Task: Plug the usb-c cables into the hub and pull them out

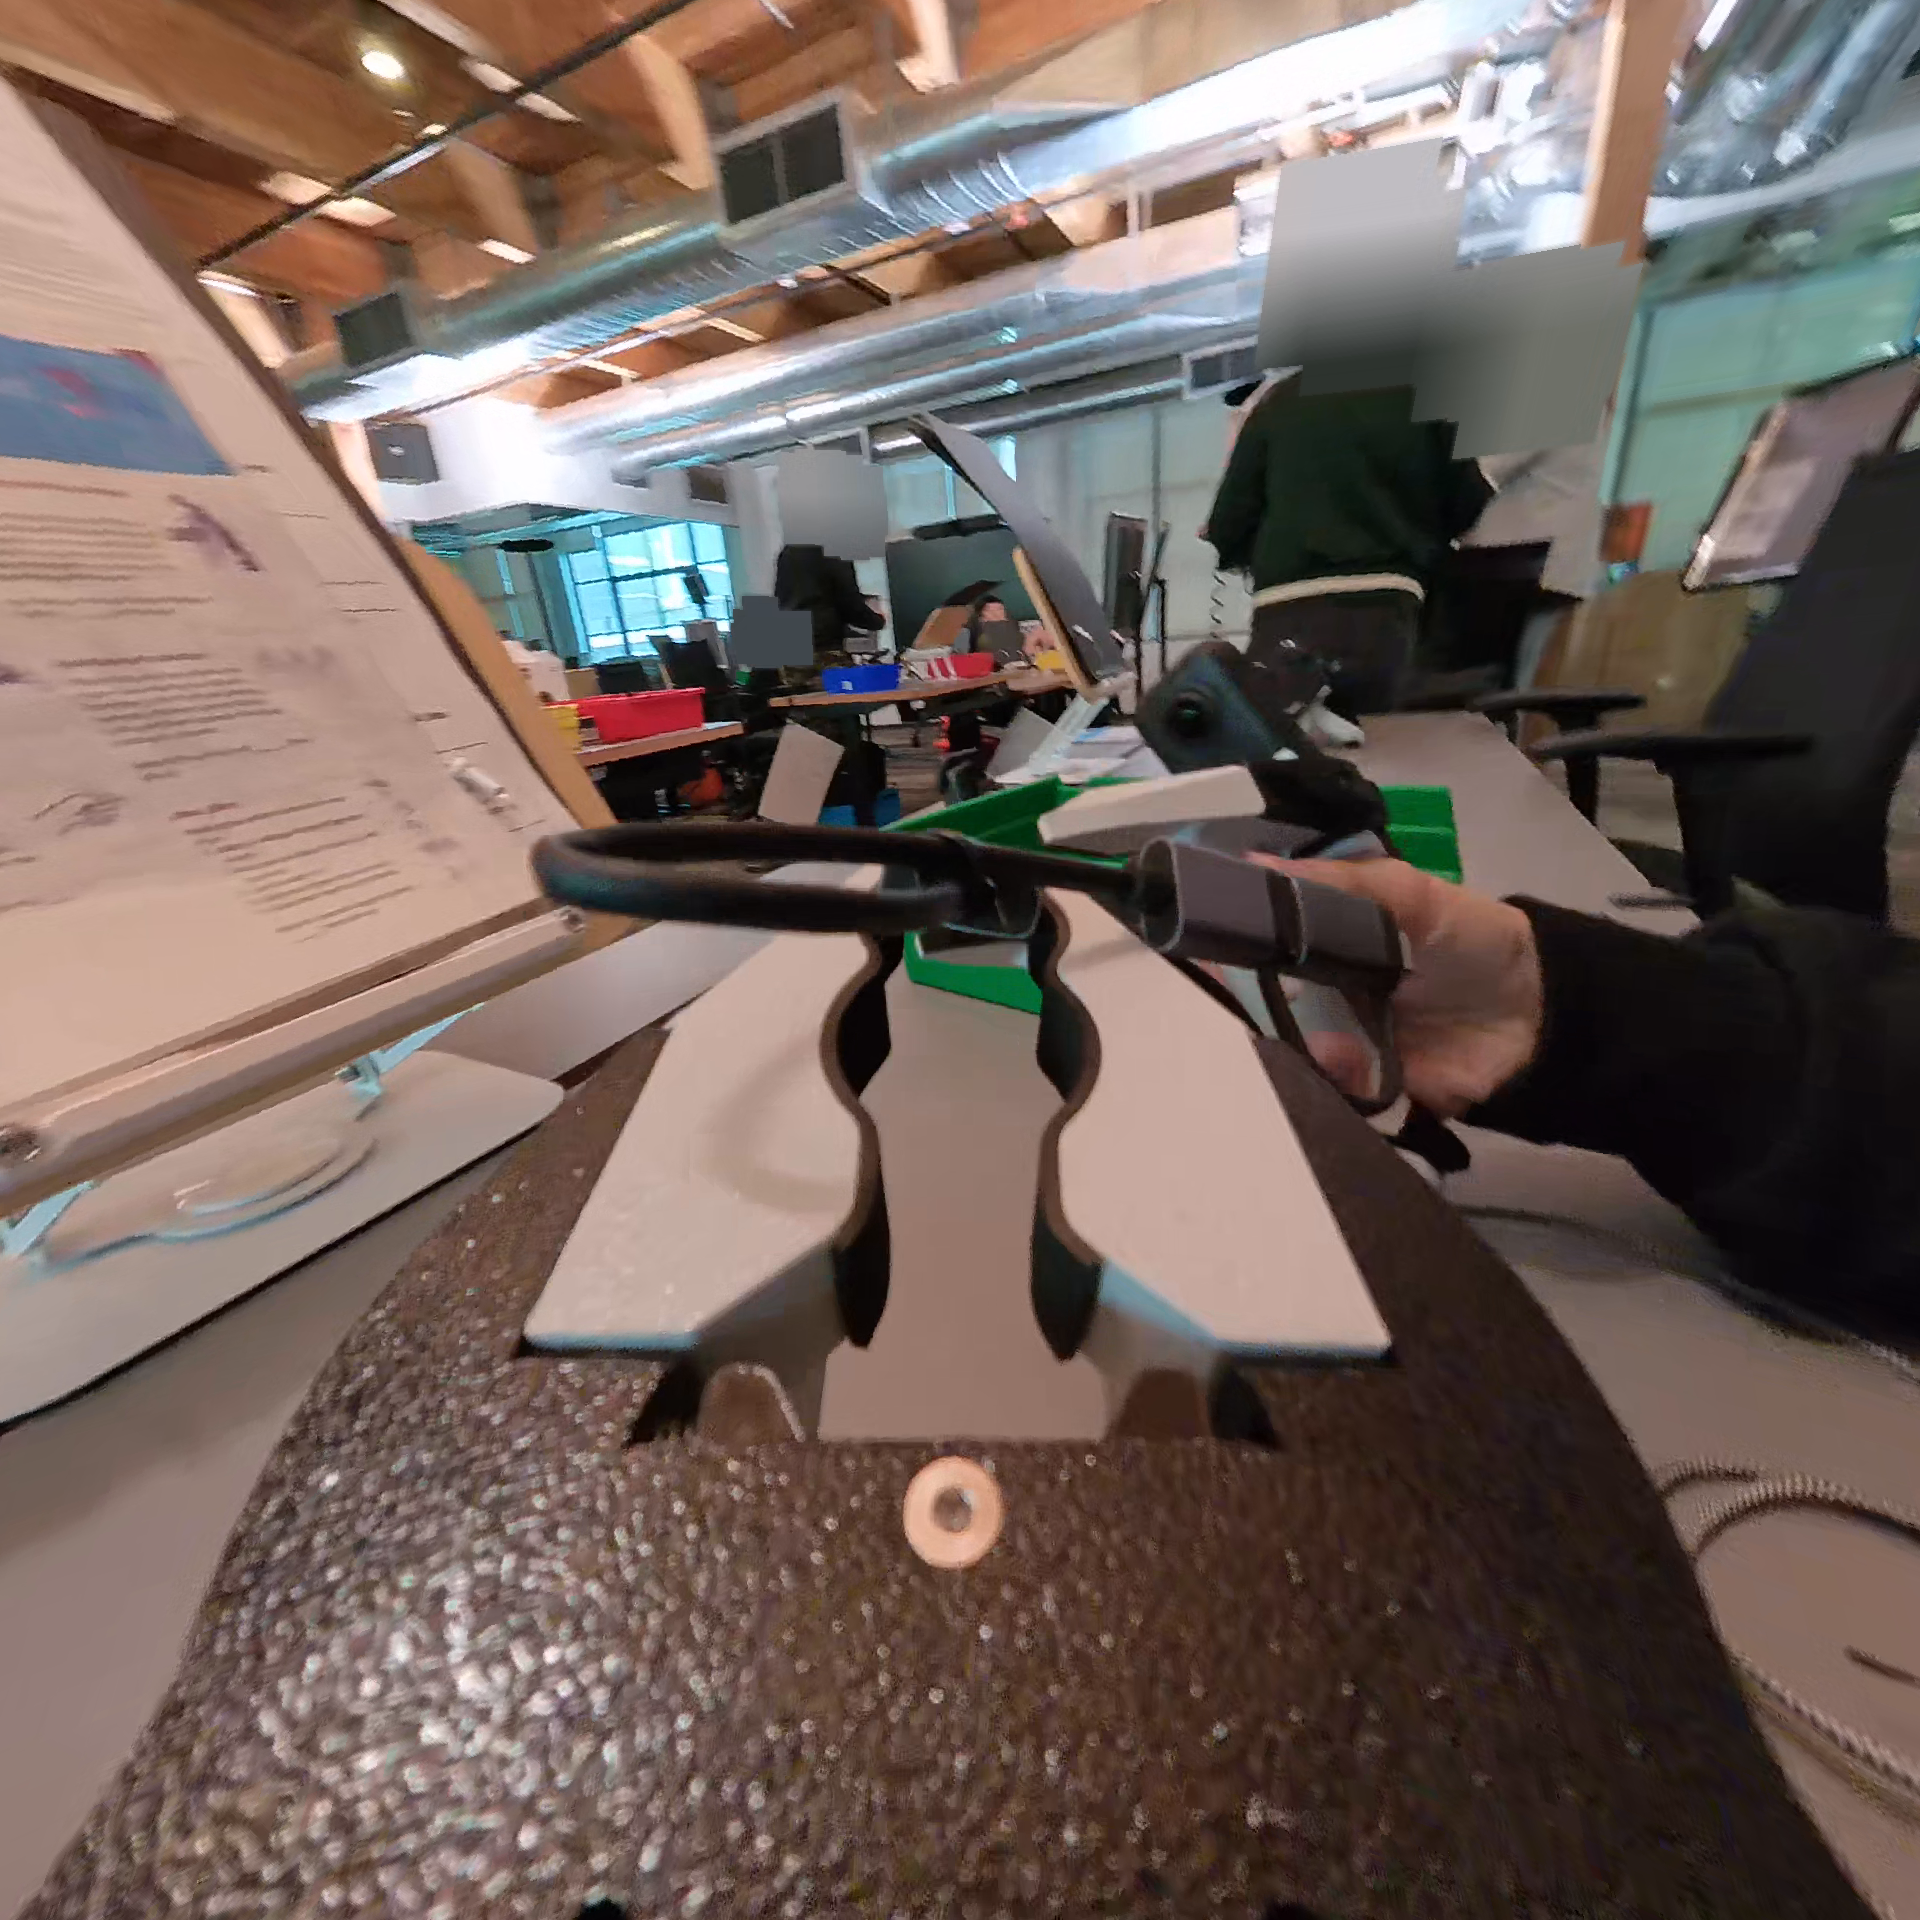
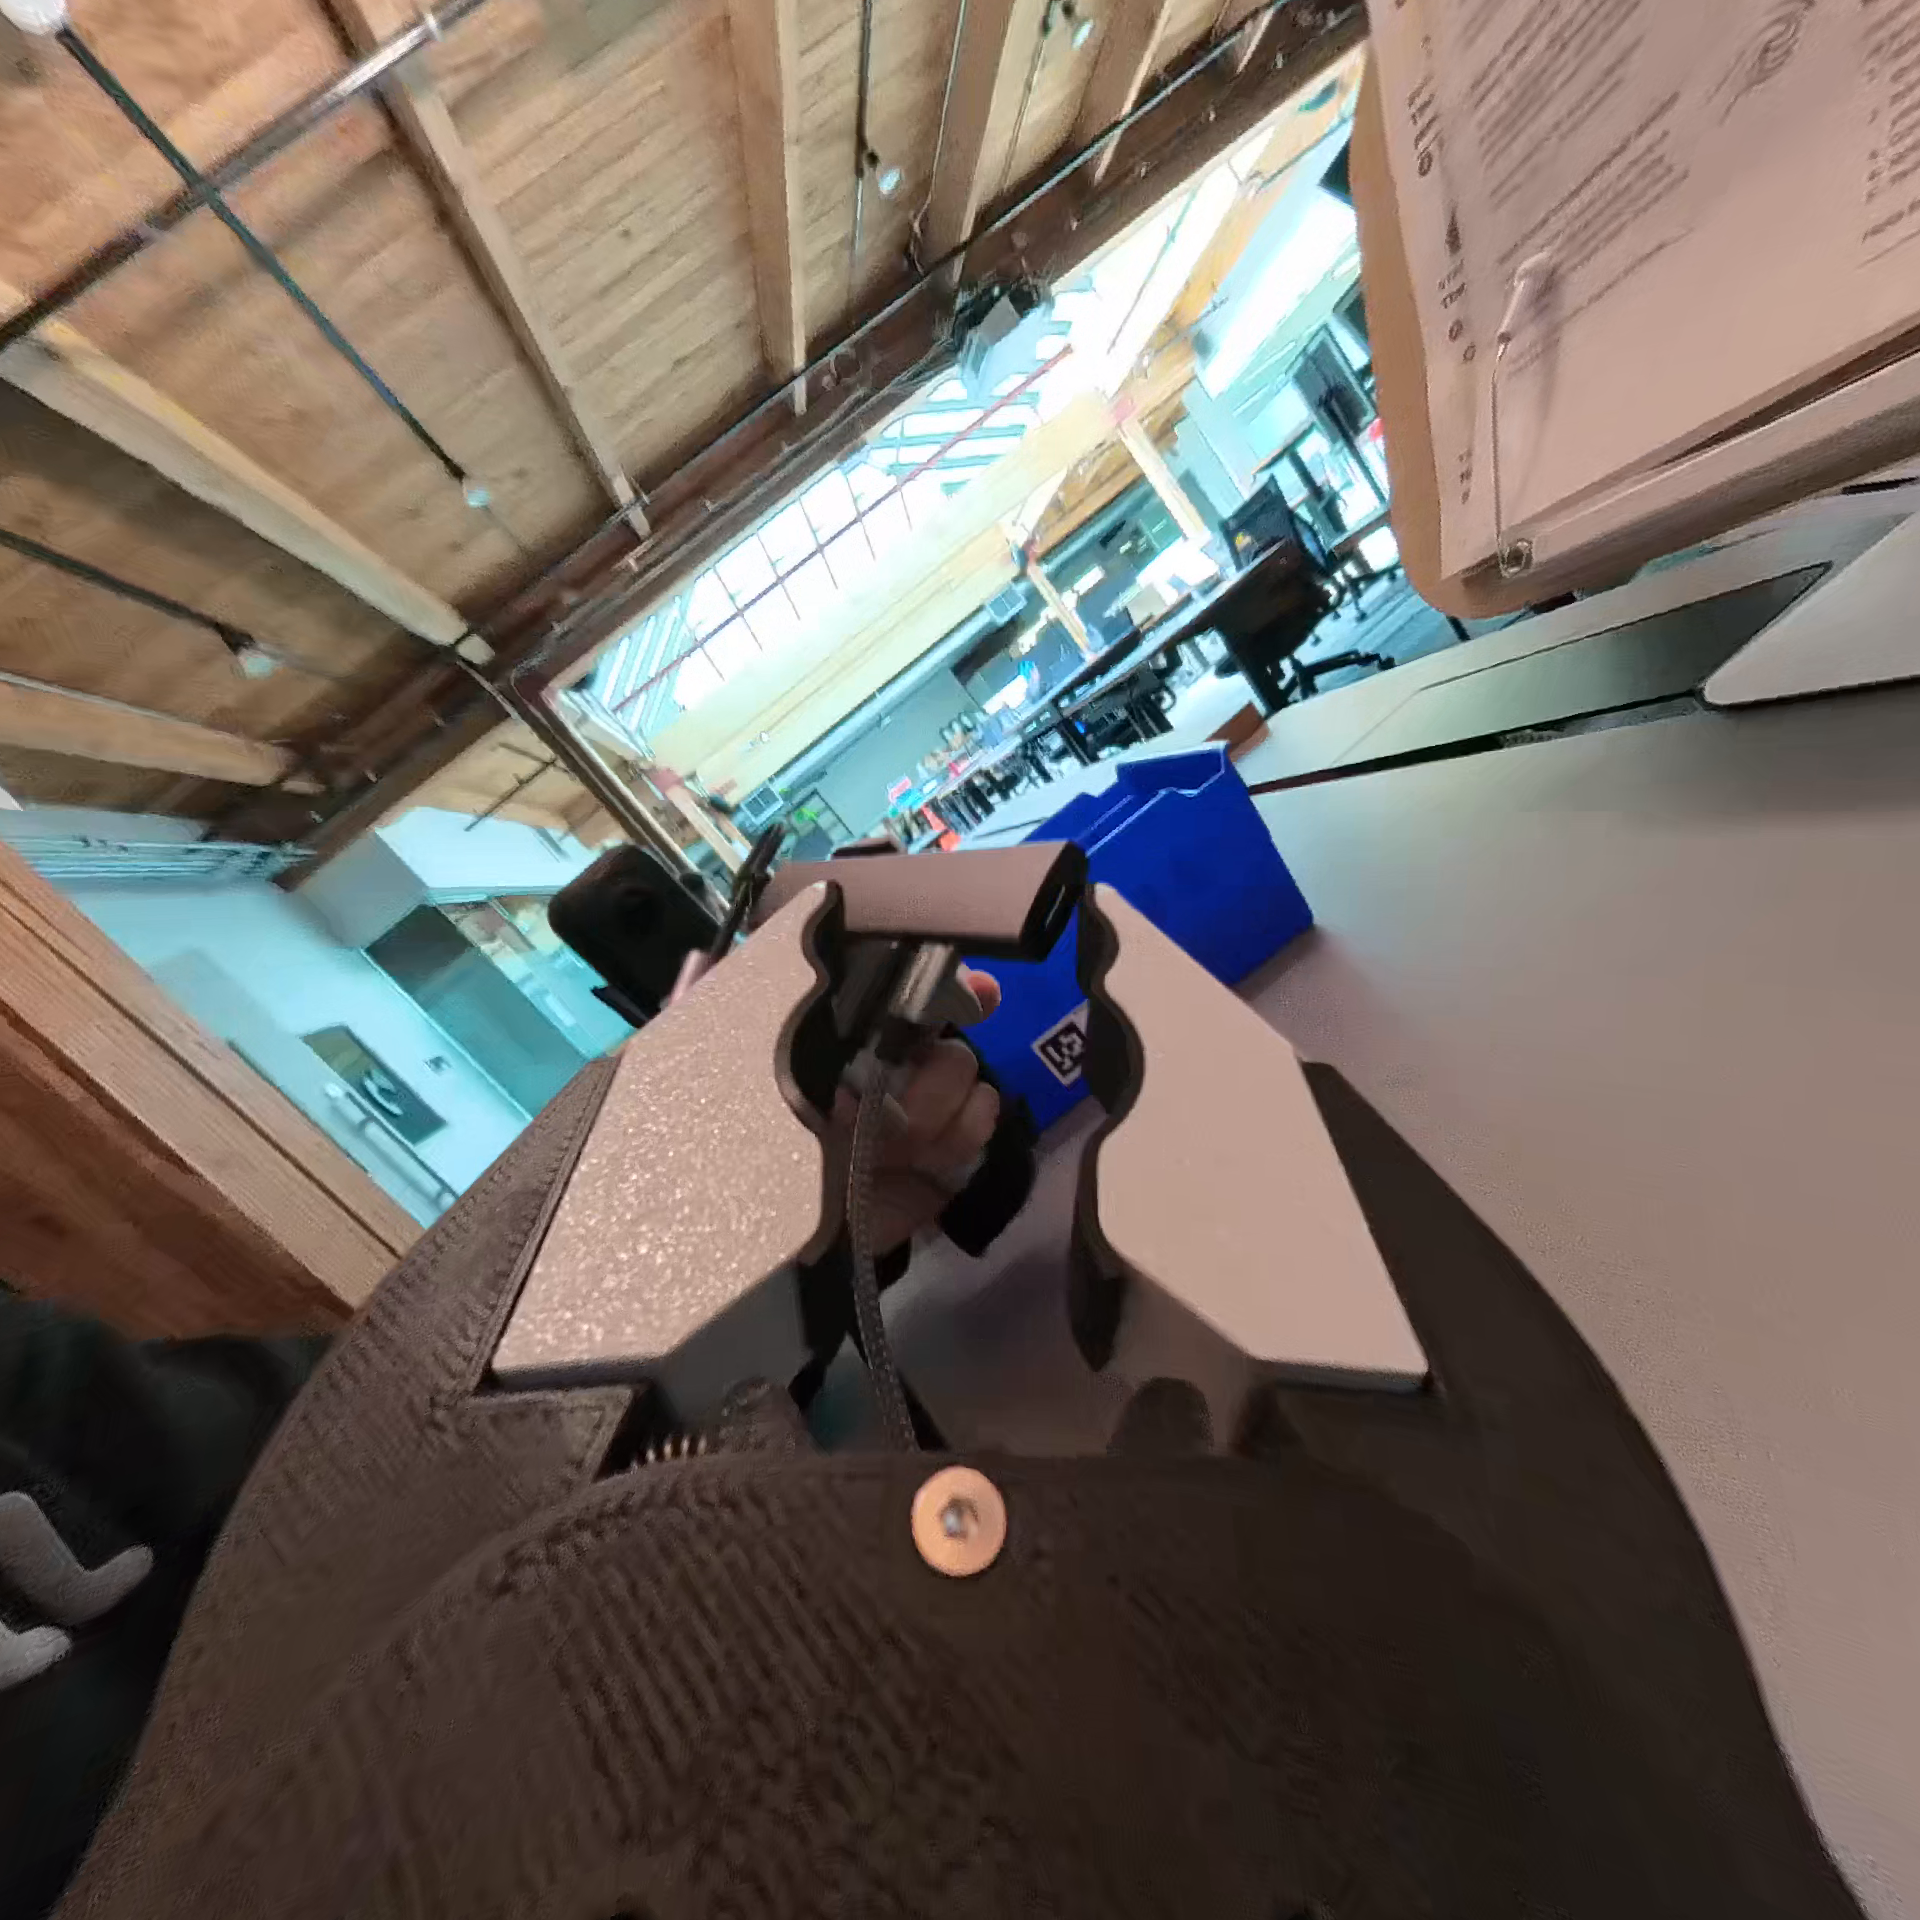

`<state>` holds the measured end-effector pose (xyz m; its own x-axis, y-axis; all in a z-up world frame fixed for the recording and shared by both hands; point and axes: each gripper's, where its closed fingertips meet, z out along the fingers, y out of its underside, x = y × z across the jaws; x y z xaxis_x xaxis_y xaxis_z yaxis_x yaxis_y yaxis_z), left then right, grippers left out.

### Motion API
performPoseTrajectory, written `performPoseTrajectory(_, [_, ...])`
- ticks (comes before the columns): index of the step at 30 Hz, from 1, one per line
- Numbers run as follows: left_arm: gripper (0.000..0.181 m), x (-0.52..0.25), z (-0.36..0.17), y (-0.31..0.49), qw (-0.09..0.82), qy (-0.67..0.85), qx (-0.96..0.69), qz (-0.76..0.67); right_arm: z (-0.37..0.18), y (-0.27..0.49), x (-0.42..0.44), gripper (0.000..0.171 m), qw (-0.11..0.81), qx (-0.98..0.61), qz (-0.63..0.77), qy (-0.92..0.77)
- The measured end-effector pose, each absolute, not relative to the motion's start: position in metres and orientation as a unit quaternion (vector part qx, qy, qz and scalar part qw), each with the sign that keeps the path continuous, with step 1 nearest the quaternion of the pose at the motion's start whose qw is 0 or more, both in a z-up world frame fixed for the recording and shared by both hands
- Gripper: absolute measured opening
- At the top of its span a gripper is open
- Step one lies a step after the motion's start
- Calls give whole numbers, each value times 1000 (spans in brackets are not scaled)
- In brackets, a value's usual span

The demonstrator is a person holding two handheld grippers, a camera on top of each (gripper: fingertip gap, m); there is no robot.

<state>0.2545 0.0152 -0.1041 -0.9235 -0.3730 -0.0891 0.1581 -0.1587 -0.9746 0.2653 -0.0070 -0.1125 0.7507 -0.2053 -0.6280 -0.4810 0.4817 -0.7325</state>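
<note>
My right gripper [image 2: 961,914] is shut on the grey usb-c hub [image 2: 951,891], held up off the table, with an open port at the hub's right end. A grey plug [image 2: 902,985] on a braided cable [image 2: 873,1226] sits under the hub and hangs down between my fingers. In the left wrist view the hub [image 1: 1283,920] is at centre right with a hand behind it. A black cable [image 1: 727,862] loops left from it. My left gripper [image 1: 966,914] is closed on that cable near its plug.
A tilted document stand [image 1: 239,644] fills the left, with its white base on the grey table [image 2: 1610,1039]. A green bin [image 1: 987,821] lies beyond my left fingertips and a blue bin [image 2: 1174,883] beyond the hub. Braided cable coils [image 1: 1766,1558] lie at lower right. An office chair [image 1: 1787,707] and people stand behind. Both grippers' tips are close together, under 4 cm apart.
</note>
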Motion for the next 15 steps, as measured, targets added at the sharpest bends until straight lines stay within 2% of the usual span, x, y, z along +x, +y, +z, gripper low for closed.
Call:
performPoseTrajectory(2, [21, 247, -103, 15, 178, 625, -61, -758, -113, -10, 264, 25, 795, -496, 82, 340])
performPoseTrajectory(3, [21, 244, -104, 15, 178, 629, -54, -755, -112, -11, 263, 23, 797, -491, 96, 339])
performPoseTrajectory(9, [21, 241, -119, 16, 230, 666, -2, -710, -110, -15, 258, 10, 798, -455, 202, 340])
performPoseTrajectory(15, [22, 239, -123, 15, 323, 669, 49, -668, -116, -15, 256, 9, 783, -447, 256, 348])
